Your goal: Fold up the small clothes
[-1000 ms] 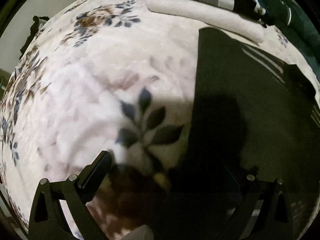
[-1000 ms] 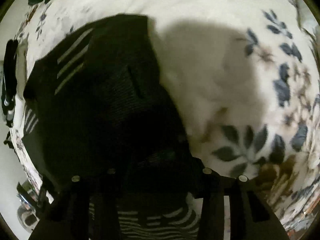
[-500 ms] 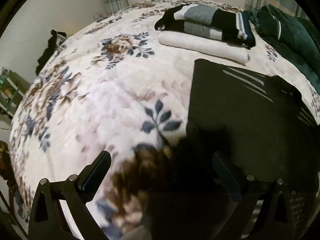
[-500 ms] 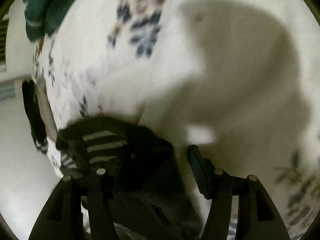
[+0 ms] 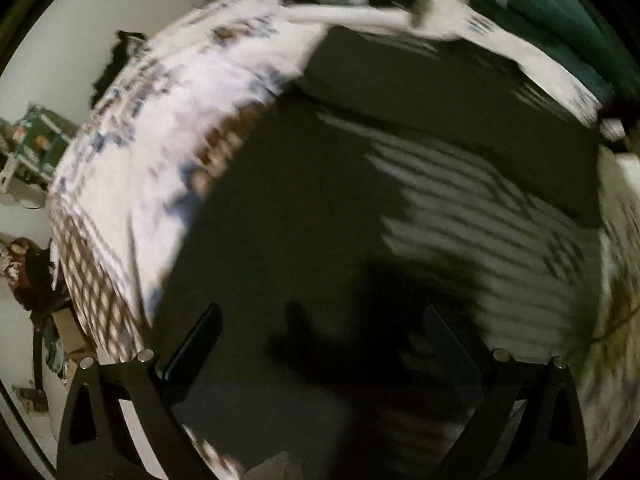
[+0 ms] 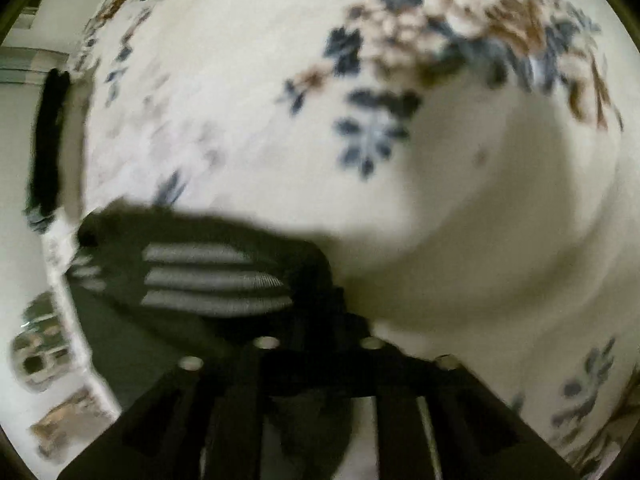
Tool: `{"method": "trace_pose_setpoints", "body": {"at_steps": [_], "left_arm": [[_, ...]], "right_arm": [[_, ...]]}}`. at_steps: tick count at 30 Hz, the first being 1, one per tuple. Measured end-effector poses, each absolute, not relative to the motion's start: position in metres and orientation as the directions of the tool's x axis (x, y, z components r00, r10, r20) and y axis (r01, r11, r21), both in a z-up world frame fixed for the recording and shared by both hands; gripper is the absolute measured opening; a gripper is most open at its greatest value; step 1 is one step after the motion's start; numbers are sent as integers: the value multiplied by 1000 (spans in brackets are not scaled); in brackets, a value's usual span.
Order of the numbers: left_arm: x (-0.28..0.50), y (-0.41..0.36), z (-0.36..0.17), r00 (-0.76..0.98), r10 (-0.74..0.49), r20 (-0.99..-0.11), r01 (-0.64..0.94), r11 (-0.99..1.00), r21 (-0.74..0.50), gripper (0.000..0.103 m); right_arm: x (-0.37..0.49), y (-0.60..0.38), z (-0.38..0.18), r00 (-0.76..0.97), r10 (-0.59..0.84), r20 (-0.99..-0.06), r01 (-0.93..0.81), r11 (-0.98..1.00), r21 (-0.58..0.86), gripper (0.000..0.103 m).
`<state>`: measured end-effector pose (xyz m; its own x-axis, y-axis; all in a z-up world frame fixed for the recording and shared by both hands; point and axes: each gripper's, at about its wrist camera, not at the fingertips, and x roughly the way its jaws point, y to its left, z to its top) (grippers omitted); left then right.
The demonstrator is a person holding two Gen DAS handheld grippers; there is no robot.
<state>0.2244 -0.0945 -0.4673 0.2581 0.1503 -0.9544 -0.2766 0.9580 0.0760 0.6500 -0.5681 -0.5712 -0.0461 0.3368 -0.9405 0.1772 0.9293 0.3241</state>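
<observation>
The black striped garment (image 5: 420,184) lies spread on the floral bed (image 5: 160,128), its left edge bordering open blanket. The left gripper (image 5: 320,344) hovers over it, fingers released. The right gripper (image 6: 316,344) has just been closing, fingers clenched on a dark fold of it (blurred). No writing is legible. Only the left view shows folded clothes (image 5: 352,4).

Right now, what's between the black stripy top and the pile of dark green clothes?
Only a bare strip of the white floral blanket separates the black top with grey stripes from the dark green clothes; the left wrist view shows it.
</observation>
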Motion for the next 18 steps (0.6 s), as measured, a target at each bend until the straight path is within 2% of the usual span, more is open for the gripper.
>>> {"method": "trace_pose_setpoints", "body": {"at_steps": [2, 7, 12, 13, 16, 18], "left_arm": [[201, -129, -468, 232, 103, -967, -204, 977, 56, 103], [149, -212, -489, 142, -4, -990, -35, 999, -9, 103], [122, -287, -521, 93, -38, -995, 96, 995, -29, 103], [121, -300, -528, 93, -37, -995, 114, 993, -26, 101], [125, -319, -547, 63, -43, -997, 98, 995, -37, 86], [131, -322, -556, 50, -31, -998, 62, 998, -28, 86]], "right_arm": [[623, -583, -547, -65, 341, -938, 132, 935, 330, 55], [543, -629, -516, -135, 401, -906, 140, 913, 384, 55], [483, -659, -523, -178, 449, -876, 187, 889, 418, 55], [479, -661, -528, -174, 466, -868, 200, 880, 432, 55], [480, -661, -545, -138, 523, -841, 240, 841, 484, 55], [490, -658, -555, -104, 536, -838, 245, 830, 501, 55]]}}
